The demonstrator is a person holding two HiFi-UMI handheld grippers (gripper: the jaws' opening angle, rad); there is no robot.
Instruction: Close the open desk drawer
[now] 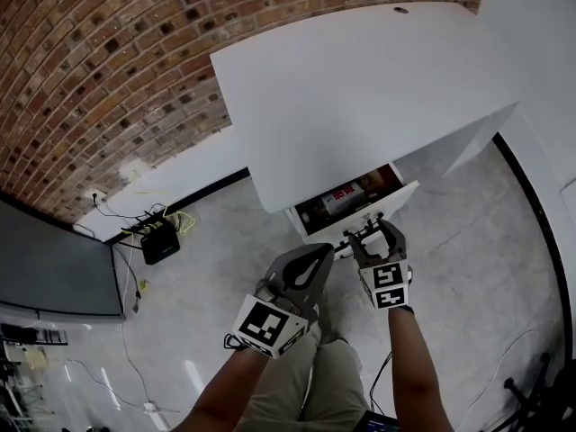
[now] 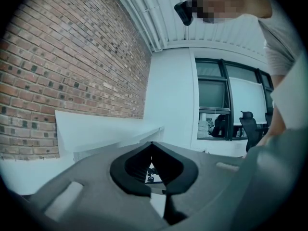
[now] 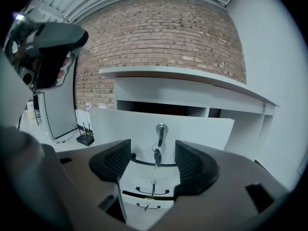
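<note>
Now right hand-held gripper (image 1: 371,230) gapes before smooth white drawer (image 3: 202,131); left hand-held gripper (image 1: 322,250) closed.

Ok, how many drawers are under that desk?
3: the open top drawer with the key, a middle drawer under it, a bottom drawer lowest; more may hide behind the right tongs.
</note>
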